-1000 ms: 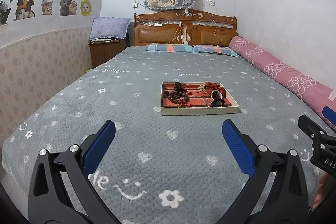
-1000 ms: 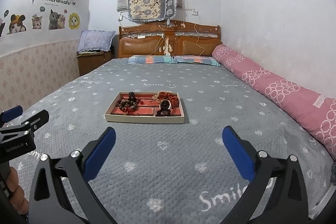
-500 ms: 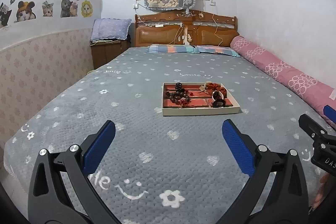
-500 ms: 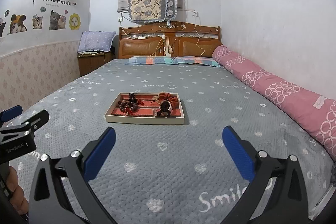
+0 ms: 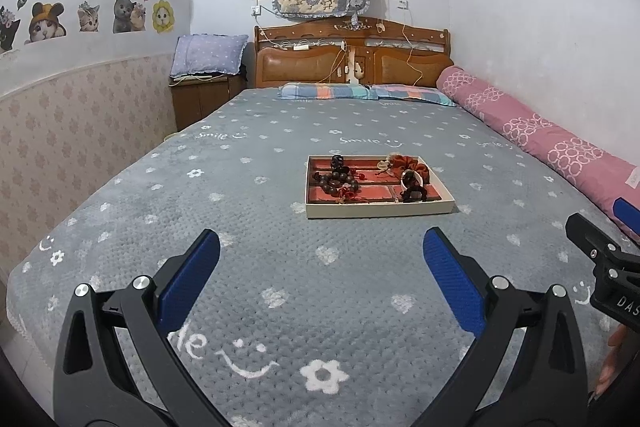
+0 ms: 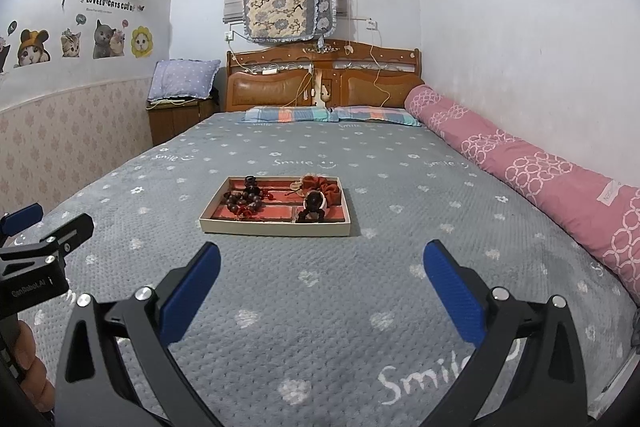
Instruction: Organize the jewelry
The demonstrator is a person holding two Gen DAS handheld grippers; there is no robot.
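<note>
A shallow cream tray (image 5: 380,209) with a red divided lining lies on the grey bed; it also shows in the right wrist view (image 6: 276,228). In it are a dark bead bracelet (image 5: 335,181), a rust scrunchie (image 5: 412,165), a dark hair claw (image 5: 413,191) and small red pieces. My left gripper (image 5: 320,251) is open and empty, well short of the tray. My right gripper (image 6: 320,263) is open and empty, also short of the tray. The bracelet (image 6: 242,201) and scrunchie (image 6: 325,187) show in the right wrist view too.
The grey blanket (image 5: 280,291) covers the whole bed. A rolled pink quilt (image 5: 552,151) lies along the right wall. Pillows (image 5: 360,93) and a wooden headboard (image 5: 352,59) stand at the far end. A bedside cabinet (image 5: 200,99) is far left.
Both views have shifted only slightly; the tray sits almost where it was. Both grippers stay open.
</note>
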